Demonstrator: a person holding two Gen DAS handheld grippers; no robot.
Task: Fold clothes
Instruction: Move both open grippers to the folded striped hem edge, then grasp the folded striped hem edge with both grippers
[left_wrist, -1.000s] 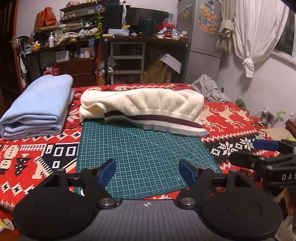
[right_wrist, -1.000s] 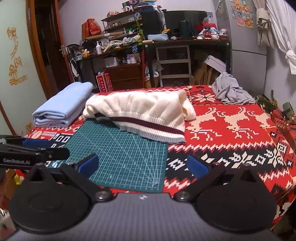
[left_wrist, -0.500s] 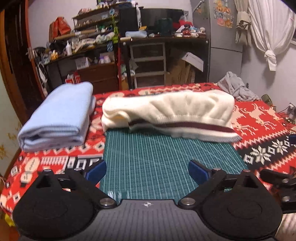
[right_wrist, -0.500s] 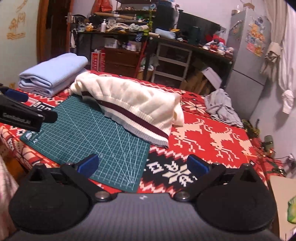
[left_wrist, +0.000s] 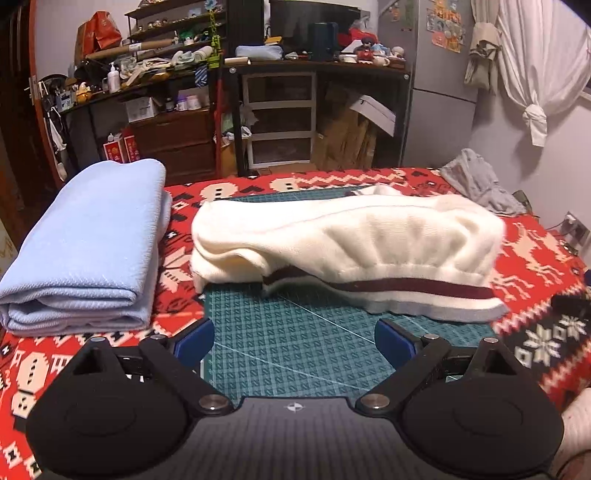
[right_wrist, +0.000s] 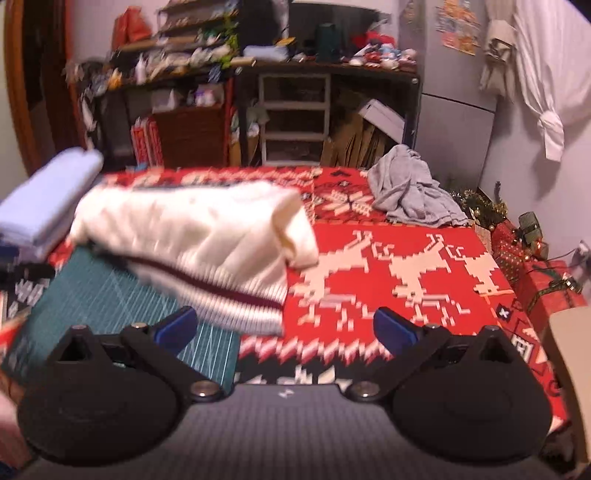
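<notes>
While no lettering can be read on either tool, the left gripper (left_wrist: 294, 341) has just been closing slightly, jaws wide apart and empty over the green mat (left_wrist: 295, 343); the right gripper (right_wrist: 284, 328) gapes empty too, its view blurred. Folded, the cream sweater (left_wrist: 347, 242) lies across the mat's far edge beside a blue towel (left_wrist: 85, 243)

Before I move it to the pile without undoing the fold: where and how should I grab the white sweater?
Probably take the sweater by its striped ribbed hem, coming in low from the near side over the green mat. That edge faces both open grippers, lies flat and layered on the mat, and one hand near each end should keep the fold together.
</notes>
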